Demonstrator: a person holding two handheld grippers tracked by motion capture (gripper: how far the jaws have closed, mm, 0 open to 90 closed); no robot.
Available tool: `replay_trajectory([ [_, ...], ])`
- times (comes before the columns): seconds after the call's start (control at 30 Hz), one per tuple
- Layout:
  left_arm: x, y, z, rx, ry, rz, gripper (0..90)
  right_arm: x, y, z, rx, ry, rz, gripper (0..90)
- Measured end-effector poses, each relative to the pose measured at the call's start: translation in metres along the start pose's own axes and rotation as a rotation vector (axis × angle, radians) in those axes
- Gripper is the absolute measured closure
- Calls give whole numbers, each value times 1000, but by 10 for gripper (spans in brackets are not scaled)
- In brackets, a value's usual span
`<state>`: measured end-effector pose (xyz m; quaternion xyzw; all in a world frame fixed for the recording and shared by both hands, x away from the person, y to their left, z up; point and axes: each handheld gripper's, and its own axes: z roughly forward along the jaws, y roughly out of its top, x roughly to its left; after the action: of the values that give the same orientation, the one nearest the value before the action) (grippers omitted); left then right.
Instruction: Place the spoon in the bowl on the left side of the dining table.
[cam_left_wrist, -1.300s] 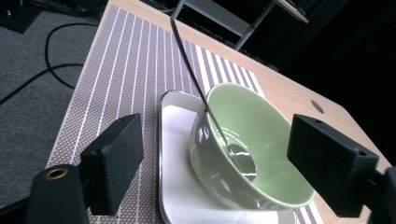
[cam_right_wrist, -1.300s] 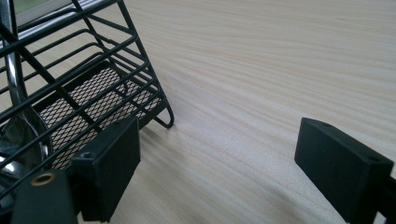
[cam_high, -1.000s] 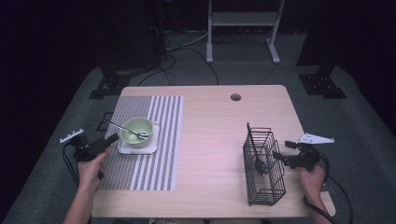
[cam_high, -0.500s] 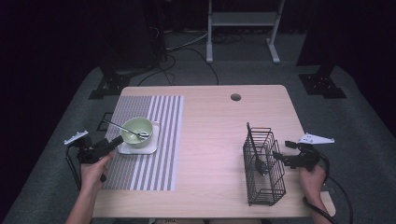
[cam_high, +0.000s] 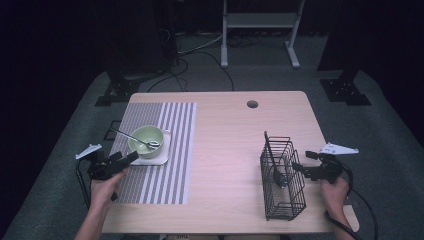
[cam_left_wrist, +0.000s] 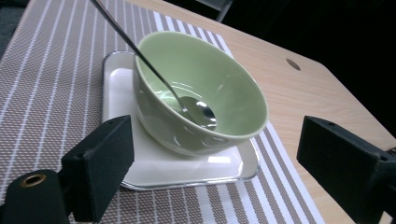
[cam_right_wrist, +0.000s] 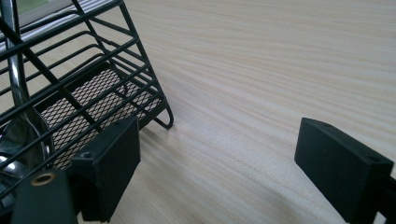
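A pale green bowl (cam_high: 146, 139) stands on a white square plate (cam_high: 159, 158) on the striped placemat (cam_high: 170, 125). A metal spoon (cam_high: 135, 136) rests in the bowl, its handle pointing far-left. My left gripper (cam_high: 131, 157) lies low at the plate's near-left corner. Its jaws have just been opening and now stand open with nothing between them. In the left gripper view the bowl (cam_left_wrist: 205, 88) and spoon (cam_left_wrist: 196, 109) sit just ahead of that left gripper (cam_left_wrist: 219, 154). My right gripper (cam_high: 296, 167) is open beside the black wire basket (cam_high: 282, 192), level with a utensil (cam_high: 279, 176) inside it.
In the right gripper view the basket (cam_right_wrist: 93, 93) is to the left of my open right gripper (cam_right_wrist: 219, 149), with bare wood between the jaws. A cable hole (cam_high: 252, 104) marks the table's far side. Dark stands and cables lie on the floor behind.
My left gripper has shifted a little toward the table's front edge, ending just short of the plate. The right gripper and the basket have stayed put.
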<state>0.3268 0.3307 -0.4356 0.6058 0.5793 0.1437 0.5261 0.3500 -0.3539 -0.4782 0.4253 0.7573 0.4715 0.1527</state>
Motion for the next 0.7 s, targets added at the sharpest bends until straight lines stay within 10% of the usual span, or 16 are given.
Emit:
replay_trajectory([
  [0.7, -23, -13, 3, 28, -43, 65, 87, 0, 0, 0, -3, -4, 1, 133],
])
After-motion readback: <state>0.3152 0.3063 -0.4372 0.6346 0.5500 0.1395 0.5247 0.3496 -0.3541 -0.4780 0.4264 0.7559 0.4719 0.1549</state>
